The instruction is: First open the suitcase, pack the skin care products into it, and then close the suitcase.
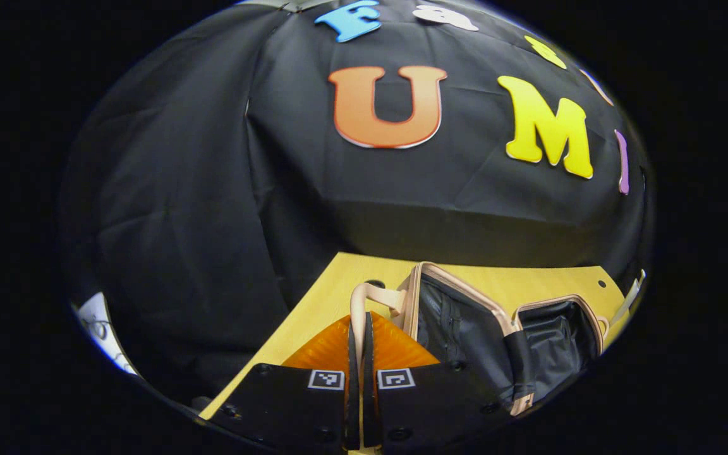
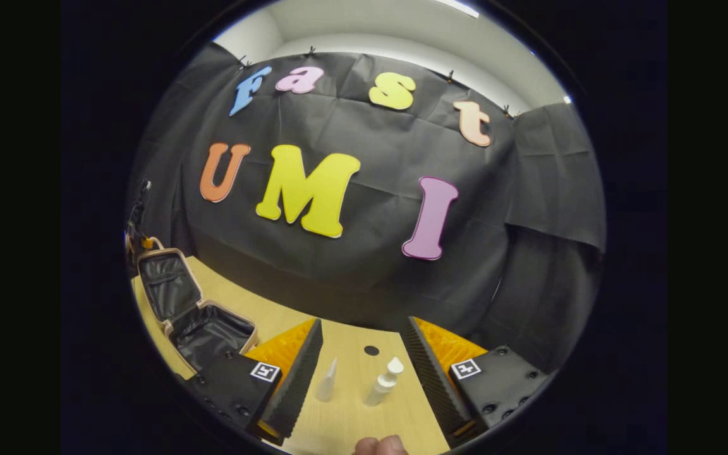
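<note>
The suitcase [image 1: 465, 328] lies open on the wooden table [image 1: 528, 284], showing black lining and beige trim. My left gripper [image 1: 361, 322] is shut on its beige handle strap [image 1: 373, 294] at the lid's edge. In the right gripper view the suitcase [image 2: 193, 309] stands open at the far left, lid raised. My right gripper [image 2: 363, 323] is open low over the table. Between its fingers stand two white skin care bottles: a slim pointed one [image 2: 327, 381] and a pump-top one [image 2: 384, 381]. Neither finger touches them.
The black cloth wall rises just behind the table [image 2: 351, 417]. A small dark hole [image 2: 371, 349] sits in the tabletop beyond the bottles. A person's fingertip [image 2: 380, 445] shows at the bottom edge of the right gripper view.
</note>
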